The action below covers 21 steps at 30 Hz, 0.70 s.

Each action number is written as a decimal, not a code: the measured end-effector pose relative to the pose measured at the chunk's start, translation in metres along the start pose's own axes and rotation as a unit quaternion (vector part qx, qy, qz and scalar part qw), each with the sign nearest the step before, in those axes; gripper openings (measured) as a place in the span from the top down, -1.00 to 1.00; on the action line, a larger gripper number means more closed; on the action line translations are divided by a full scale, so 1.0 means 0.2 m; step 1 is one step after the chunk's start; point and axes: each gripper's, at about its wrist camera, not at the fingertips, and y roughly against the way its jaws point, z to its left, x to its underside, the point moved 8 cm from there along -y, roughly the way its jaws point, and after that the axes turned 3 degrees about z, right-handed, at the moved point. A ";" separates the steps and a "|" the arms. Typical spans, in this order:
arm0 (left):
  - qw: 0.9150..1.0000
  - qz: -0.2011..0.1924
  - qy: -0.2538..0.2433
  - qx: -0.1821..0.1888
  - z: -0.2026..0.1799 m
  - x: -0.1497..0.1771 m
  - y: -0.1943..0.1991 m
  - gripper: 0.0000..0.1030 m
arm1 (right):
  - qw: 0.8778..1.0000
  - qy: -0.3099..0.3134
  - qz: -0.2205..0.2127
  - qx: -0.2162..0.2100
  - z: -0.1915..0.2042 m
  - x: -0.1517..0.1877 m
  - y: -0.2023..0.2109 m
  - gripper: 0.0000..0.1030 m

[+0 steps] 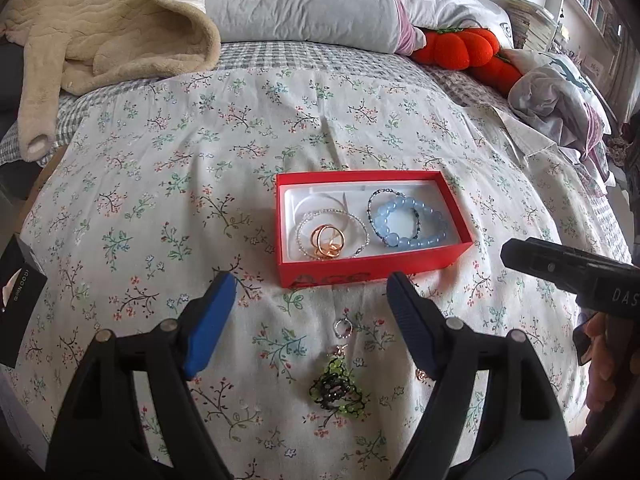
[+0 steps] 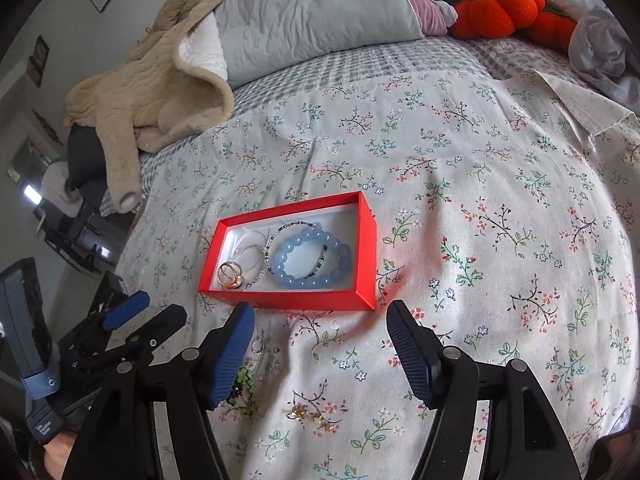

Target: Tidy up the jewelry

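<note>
Both hand-held grippers hang over a floral bedspread (image 1: 224,152) with jaws spread wide and nothing between them. The left hand-held gripper (image 1: 310,292) points toward the red box (image 1: 372,270), which already holds a blue bead bracelet (image 1: 404,224), a dark bead strand (image 1: 394,214), a pale bead strand (image 1: 332,232) and gold rings (image 1: 326,242). Loose pieces lie on the bed, short of the box: a small silver ring (image 1: 342,328) and a green-and-black beaded piece (image 1: 334,388) sit between and just below the left fingers, while small amber-coloured pieces (image 2: 312,420) rest below the right hand-held gripper (image 2: 320,316). The likely next step is a pick-up of one loose piece; it calls for lowering straight over it, pinching the beads rather than the cloth, and lifting clear before crossing the box's near wall.
</note>
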 end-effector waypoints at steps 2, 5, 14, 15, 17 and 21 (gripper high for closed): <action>1.000 0.007 0.007 0.004 0.01 0.04 0.01 -0.57 | 1.000 0.011 0.004 0.010 -0.01 0.05 0.00 -0.45; 1.000 0.016 0.014 -0.002 0.03 0.10 0.00 -0.58 | 0.999 0.025 0.012 0.022 -0.03 0.12 0.00 -0.49; 0.999 0.029 0.023 -0.019 0.05 0.32 -0.03 -0.59 | 0.996 0.057 0.046 0.046 -0.06 0.40 -0.03 -0.51; 0.999 0.029 0.021 -0.022 0.05 0.35 -0.04 -0.59 | 0.996 0.063 0.049 0.047 -0.06 0.42 -0.04 -0.51; 0.999 0.022 0.018 -0.027 0.05 0.39 -0.05 -0.59 | 0.994 0.077 0.054 0.055 -0.07 0.47 -0.04 -0.52; 1.000 0.013 0.013 0.004 0.03 0.49 -0.07 -0.59 | 0.990 0.089 0.068 0.090 -0.11 0.50 -0.06 -0.52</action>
